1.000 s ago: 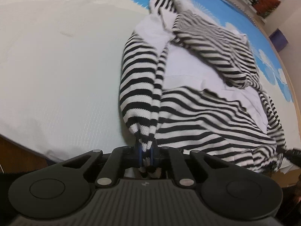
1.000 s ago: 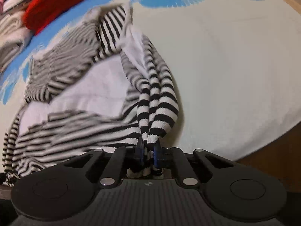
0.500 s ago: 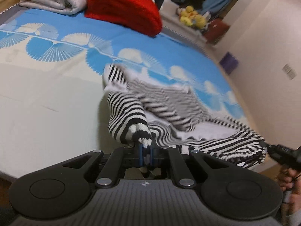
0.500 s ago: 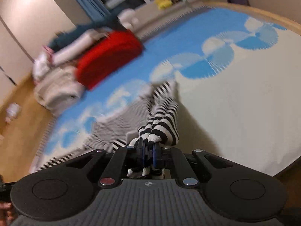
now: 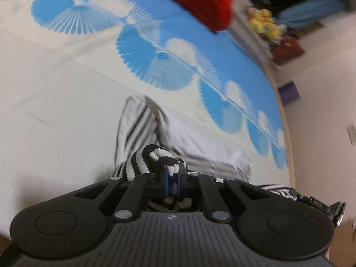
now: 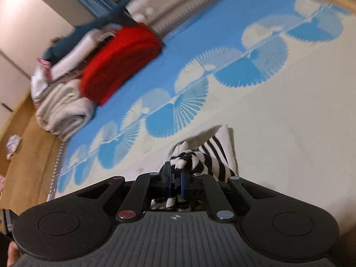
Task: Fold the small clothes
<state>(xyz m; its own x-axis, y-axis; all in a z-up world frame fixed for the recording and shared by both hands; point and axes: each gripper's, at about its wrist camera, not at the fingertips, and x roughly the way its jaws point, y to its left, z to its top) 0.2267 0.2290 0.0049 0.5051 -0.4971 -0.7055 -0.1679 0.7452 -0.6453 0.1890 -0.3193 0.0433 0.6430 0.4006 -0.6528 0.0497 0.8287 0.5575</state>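
Both grippers' jaws pinch the striped garment [image 5: 142, 162] (nearly closed).

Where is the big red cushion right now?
The red cushion sits at the far end of the blue-and-white mat, upper left in the right wrist view, beside the rolled cream blanket.

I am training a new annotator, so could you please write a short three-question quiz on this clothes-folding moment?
1. True or false: the left hand-held gripper is shut on the striped garment.
2. What does the right hand-held gripper hold? A) red cushion B) striped garment C) nothing
3. Fill in: the bed cover is cream with a ____ fan-patterned band.

Key: 1 true; 2 B; 3 blue.
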